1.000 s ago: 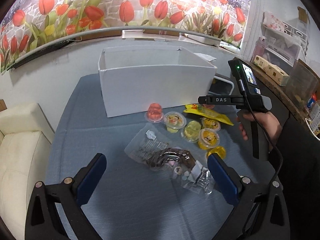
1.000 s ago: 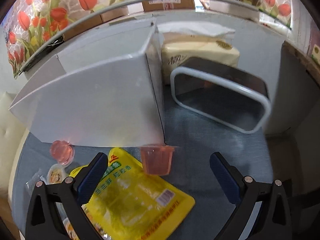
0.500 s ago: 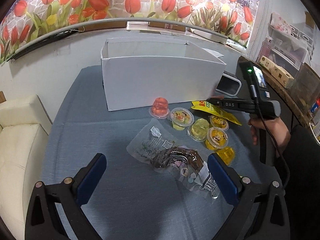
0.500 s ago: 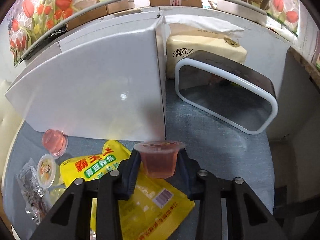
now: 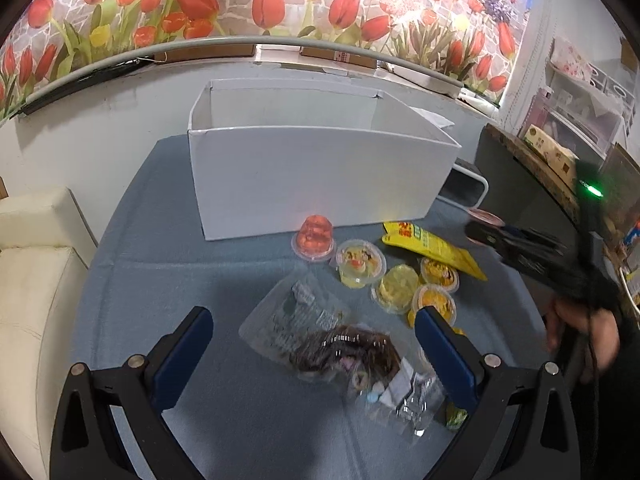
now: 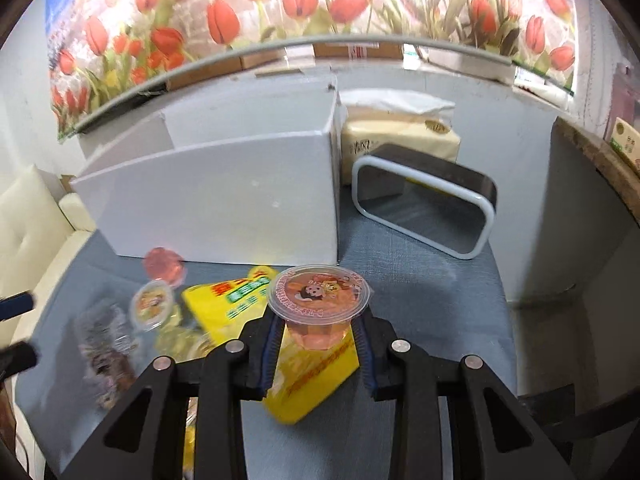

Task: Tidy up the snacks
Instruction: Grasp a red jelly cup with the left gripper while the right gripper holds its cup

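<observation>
My right gripper [image 6: 318, 334] is shut on a pink jelly cup [image 6: 317, 294] and holds it upright above the yellow snack bag [image 6: 280, 320], in front of the open white box [image 6: 224, 200]. The held cup also shows in the left wrist view [image 5: 485, 218] at the right. My left gripper [image 5: 314, 344] is open and empty over a clear bag of dark snacks [image 5: 340, 354]. Several jelly cups [image 5: 400, 280] and a red jelly cup [image 5: 314, 234] lie in front of the white box [image 5: 316, 176].
A grey bin with a white rim [image 6: 428, 210] lies on its side to the right of the box, with a tissue pack [image 6: 400, 136] behind it. A cream sofa [image 5: 32, 264] is at the left. The blue table edge [image 6: 508, 320] drops off at the right.
My right gripper closed on the pink jelly cup and lifted it off the table. My left gripper moved slightly, still open.
</observation>
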The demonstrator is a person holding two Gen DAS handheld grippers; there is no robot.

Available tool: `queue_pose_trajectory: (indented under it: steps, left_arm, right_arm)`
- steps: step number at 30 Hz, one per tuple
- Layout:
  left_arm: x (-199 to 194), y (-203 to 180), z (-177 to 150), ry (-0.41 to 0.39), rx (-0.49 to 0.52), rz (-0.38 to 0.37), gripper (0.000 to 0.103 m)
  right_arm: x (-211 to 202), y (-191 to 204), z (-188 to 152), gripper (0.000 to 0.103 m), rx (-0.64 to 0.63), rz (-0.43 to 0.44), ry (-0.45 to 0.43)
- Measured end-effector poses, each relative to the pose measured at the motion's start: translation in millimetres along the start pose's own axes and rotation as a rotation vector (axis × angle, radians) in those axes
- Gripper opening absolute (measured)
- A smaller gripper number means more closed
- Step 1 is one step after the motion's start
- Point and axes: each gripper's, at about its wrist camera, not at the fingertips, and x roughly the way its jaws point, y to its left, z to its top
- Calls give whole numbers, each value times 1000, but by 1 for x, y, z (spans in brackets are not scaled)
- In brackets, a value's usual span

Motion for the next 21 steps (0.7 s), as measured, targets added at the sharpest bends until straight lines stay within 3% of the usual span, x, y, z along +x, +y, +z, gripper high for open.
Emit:
queue_pose_trajectory:
  steps: [9, 21]
  left_arm:
    - [42, -8, 33, 1, 2, 44, 103]
    - [108, -22, 56, 61, -4, 126, 102]
  right_arm:
    - [-70, 17, -14, 36, 3, 64, -81]
    - [-105, 27, -36, 36, -4, 77, -96]
